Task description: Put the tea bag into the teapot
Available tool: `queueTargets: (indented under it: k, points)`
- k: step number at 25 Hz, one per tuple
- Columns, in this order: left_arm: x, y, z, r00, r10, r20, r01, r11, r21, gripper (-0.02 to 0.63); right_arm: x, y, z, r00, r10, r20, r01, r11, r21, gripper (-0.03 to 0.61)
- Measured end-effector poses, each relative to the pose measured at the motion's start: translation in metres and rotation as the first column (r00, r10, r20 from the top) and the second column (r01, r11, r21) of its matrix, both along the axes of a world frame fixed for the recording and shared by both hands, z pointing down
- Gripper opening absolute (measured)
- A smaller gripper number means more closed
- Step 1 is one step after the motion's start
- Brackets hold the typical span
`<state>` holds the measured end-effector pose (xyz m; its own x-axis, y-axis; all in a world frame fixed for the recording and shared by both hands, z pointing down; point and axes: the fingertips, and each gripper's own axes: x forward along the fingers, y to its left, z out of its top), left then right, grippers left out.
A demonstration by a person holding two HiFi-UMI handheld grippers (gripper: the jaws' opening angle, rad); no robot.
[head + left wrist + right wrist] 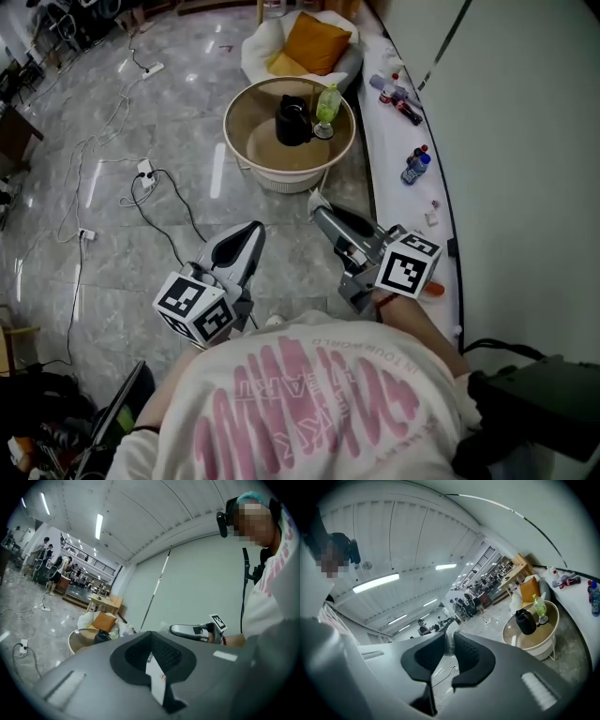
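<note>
The black teapot [292, 123] stands on a round table [236, 141] ahead of me, and it also shows in the right gripper view [525, 621]. My left gripper [255, 229] is held low over the floor, short of the table. In its own view the left gripper [151, 641] is shut on a white tea bag packet [155, 676] with a small red mark. My right gripper [317, 208] is beside it, nearer the table. The right gripper [449, 632] is shut on a thin whitish piece [449, 645]. I cannot tell whether that piece is a tea bag or a wrapper.
A green bottle [327, 105] stands on the table right of the teapot. An orange cushion [317, 42] lies on a white seat behind it. Several bottles [414, 167] sit on the white ledge at right. Cables and a power strip [145, 174] lie on the floor at left.
</note>
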<state>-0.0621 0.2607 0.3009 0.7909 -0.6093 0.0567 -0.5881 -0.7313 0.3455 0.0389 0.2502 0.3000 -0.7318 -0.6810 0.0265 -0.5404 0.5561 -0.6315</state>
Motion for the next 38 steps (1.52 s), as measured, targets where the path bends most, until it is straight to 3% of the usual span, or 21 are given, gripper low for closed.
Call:
queueTargets:
  k: [7, 12, 22, 28, 38]
  points:
    - [-0.017, -0.016, 0.019, 0.999, 0.02, 0.029, -0.019, 0.999, -0.028, 0.011, -0.033, -0.01, 0.026, 0.995, 0.044, -0.093, -0.048, 0.998, -0.045, 0.06]
    - [-0.018, -0.021, 0.03, 0.998, 0.067, -0.003, -0.067, 0.996, -0.063, 0.012, -0.039, -0.016, 0.039, 0.991, 0.047, -0.121, -0.057, 0.995, -0.079, 0.06]
    - [-0.006, -0.054, 0.042, 0.997, 0.068, 0.047, -0.067, 0.997, -0.031, 0.011, -0.032, -0.044, 0.063, 0.988, 0.072, -0.138, -0.089, 0.989, -0.121, 0.06]
    - [0.006, -0.092, 0.046, 0.992, 0.075, 0.098, -0.072, 0.997, -0.04, 0.011, -0.024, -0.082, 0.069, 0.99, 0.052, -0.131, -0.072, 0.986, -0.15, 0.06]
    - [0.024, -0.169, 0.052, 0.992, 0.062, 0.113, -0.055, 0.997, -0.06, 0.011, -0.013, -0.159, 0.072, 0.99, 0.019, -0.139, -0.039, 0.988, -0.148, 0.06]
